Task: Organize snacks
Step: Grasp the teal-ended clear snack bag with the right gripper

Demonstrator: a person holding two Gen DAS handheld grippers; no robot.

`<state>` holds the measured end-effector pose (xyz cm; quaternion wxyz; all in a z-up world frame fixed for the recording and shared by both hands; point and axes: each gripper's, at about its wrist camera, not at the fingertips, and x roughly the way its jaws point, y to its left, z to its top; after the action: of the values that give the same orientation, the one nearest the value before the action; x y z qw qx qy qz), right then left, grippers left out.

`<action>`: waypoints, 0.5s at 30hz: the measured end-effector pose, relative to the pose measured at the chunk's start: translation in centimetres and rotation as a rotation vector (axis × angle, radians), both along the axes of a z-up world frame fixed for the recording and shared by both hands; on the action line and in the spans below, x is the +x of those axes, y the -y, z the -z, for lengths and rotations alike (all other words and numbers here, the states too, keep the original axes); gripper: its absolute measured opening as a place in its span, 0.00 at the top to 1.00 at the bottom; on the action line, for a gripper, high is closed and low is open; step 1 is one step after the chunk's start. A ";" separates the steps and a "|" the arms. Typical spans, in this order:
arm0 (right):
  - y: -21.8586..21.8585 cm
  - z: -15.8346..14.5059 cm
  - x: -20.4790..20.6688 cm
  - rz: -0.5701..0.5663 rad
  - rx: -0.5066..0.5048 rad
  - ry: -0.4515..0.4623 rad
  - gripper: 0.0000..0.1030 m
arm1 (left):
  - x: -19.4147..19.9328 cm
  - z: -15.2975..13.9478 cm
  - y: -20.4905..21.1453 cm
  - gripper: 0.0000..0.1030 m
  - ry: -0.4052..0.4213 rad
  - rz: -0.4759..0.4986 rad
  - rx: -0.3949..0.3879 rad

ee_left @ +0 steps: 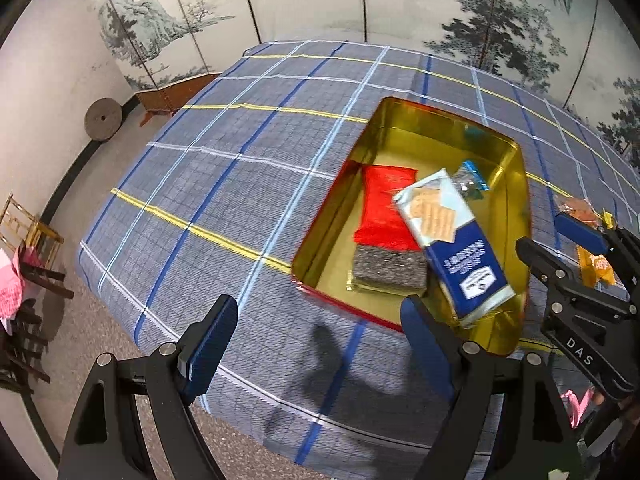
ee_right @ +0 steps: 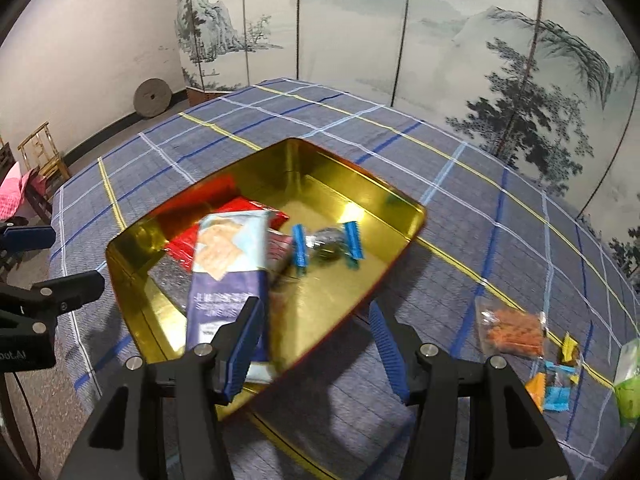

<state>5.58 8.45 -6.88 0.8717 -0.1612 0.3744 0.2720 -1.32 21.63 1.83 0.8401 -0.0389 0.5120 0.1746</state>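
Blue-padded left tongs point(ee_left: 316, 344) and right tongs point(ee_right: 316, 344) both spread, pinching nothing, over a plaid-cloth worktop point(ee_left: 224, 184). "DAS" reads on the right tongs' black frame. Gold tin point(ee_right: 348, 192) w/ red outer rim holds a blue-white cracker pack point(ee_right: 228, 268), writing too blurred to read, plus red pouch point(ee_left: 386, 208), grey pack point(ee_left: 390, 270), small blue-ended wrapper point(ee_right: 328, 244). Loose snacks point(ee_right: 516, 332) lie right of tin. Painted folding screen point(ee_right: 360, 28) behind.

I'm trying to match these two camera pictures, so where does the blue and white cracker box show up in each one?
Left wrist view: the blue and white cracker box lies right of centre, tilted over the gold tin's near right corner.
Right wrist view: the box lies left of centre, its near end behind the left finger.
Shared landmark: the open gold rectangular tin holding it.
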 end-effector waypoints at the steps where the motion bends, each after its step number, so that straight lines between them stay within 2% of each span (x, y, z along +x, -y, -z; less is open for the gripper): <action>1: 0.5 -0.1 0.1 0.007 0.001 0.002 0.45 | 0.1 0.0 0.4 0.21 -0.001 0.008 0.002; 7: 3.9 0.0 0.5 0.065 0.002 0.011 0.45 | 1.2 -0.1 3.4 0.21 0.003 0.074 0.004; 15: 12.5 0.6 1.3 0.198 0.021 0.013 0.45 | 2.8 0.2 7.7 0.21 0.005 0.179 -0.011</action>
<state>6.87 -4.06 -7.52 0.8984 -0.1157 0.3800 0.1873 1.51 13.95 1.61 0.8534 0.0020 0.5123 0.0962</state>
